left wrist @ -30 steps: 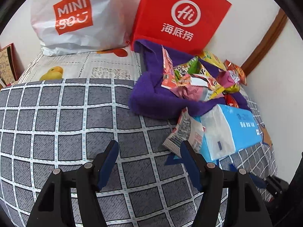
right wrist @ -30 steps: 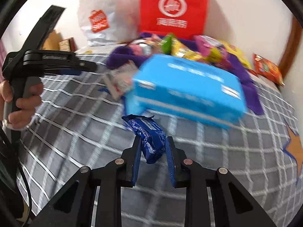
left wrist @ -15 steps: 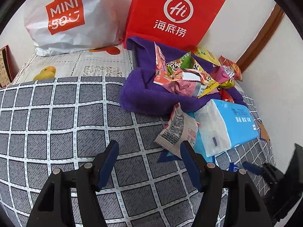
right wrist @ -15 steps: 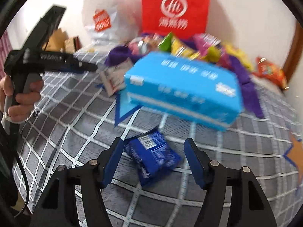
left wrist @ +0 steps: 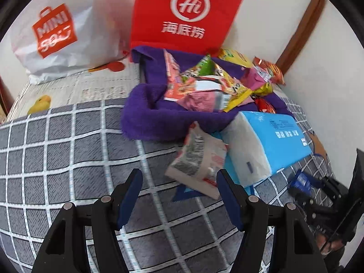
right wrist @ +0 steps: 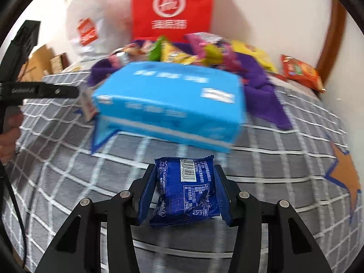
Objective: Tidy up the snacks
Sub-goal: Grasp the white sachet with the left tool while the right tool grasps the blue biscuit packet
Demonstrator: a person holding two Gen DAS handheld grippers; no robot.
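Blue packet between my right tongs

My right tongs are closing on the blue packet, just before the tissue pack; my left tongs gape empty.

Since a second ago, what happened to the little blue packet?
The right tool first pinched the blue snack packet on edge, let it drop flat onto the checked bedspread, and is now closing on it again, barcode side up, the packet between its fingers. The left tool crept toward the striped packet, open and empty as before. The tissue pack and snack pile stayed put.
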